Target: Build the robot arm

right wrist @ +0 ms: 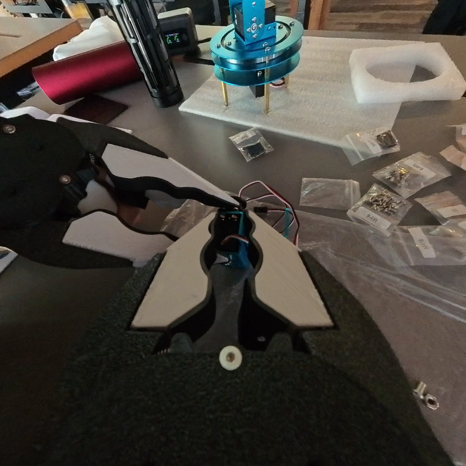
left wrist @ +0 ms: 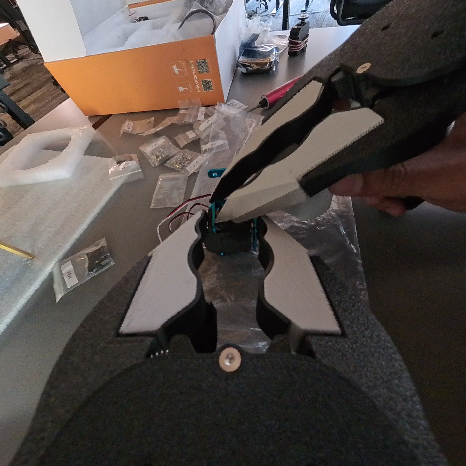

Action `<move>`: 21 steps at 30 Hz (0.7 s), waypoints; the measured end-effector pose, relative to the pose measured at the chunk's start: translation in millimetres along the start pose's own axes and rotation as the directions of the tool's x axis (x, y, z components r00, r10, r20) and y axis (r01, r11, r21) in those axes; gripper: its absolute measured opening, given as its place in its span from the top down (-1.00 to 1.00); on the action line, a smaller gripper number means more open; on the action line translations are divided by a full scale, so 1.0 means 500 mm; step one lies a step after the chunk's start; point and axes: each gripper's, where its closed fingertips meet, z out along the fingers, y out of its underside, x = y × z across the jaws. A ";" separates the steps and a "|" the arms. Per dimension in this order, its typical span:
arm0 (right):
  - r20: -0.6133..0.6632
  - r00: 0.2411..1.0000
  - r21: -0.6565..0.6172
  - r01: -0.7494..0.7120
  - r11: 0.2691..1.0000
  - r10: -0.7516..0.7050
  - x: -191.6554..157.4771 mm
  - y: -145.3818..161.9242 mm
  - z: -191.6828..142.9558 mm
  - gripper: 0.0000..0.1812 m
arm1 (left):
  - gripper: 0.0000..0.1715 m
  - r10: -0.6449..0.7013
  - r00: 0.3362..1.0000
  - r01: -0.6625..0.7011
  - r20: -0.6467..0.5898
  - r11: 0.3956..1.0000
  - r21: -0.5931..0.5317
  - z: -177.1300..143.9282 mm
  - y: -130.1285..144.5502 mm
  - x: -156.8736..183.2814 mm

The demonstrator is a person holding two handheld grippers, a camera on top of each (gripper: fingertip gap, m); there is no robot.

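A black servo in a blue metal bracket is held just above a clear plastic bag on the grey table. My left gripper is shut on the servo, one fingertip on each side. My right gripper comes in from the upper right, held by a hand, and is shut on the top of the bracket. In the right wrist view my right gripper clamps the bracket. The left gripper's upper finger reaches in from the left. Red, white and black wires trail off the servo.
Several small bags of screws lie beyond the grippers. An orange and white box and a white foam frame stand behind. A red screwdriver lies at the right. A blue round base stands on a foam sheet. The grippers are tip to tip, or close to it. The left tips stand about 20 centimeters off the blue round base.
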 end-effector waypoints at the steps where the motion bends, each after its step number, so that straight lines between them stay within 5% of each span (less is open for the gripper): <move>1: 0.003 1.000 0.001 -0.004 1.000 0.004 0.000 0.000 -0.001 0.83 | 0.55 0.001 1.000 -0.001 0.000 1.000 0.000 0.000 0.000 0.000; 14: 0.097 0.990 0.030 -0.105 0.994 0.102 0.012 0.000 -0.016 0.95 | 0.54 -0.002 1.000 0.002 -0.012 1.000 0.002 0.000 -0.001 0.002; 21: -0.037 0.999 0.004 0.030 1.000 -0.030 0.014 0.000 -0.006 0.94 | 0.55 -0.014 1.000 0.014 -0.003 1.000 0.001 0.000 0.000 -0.003</move>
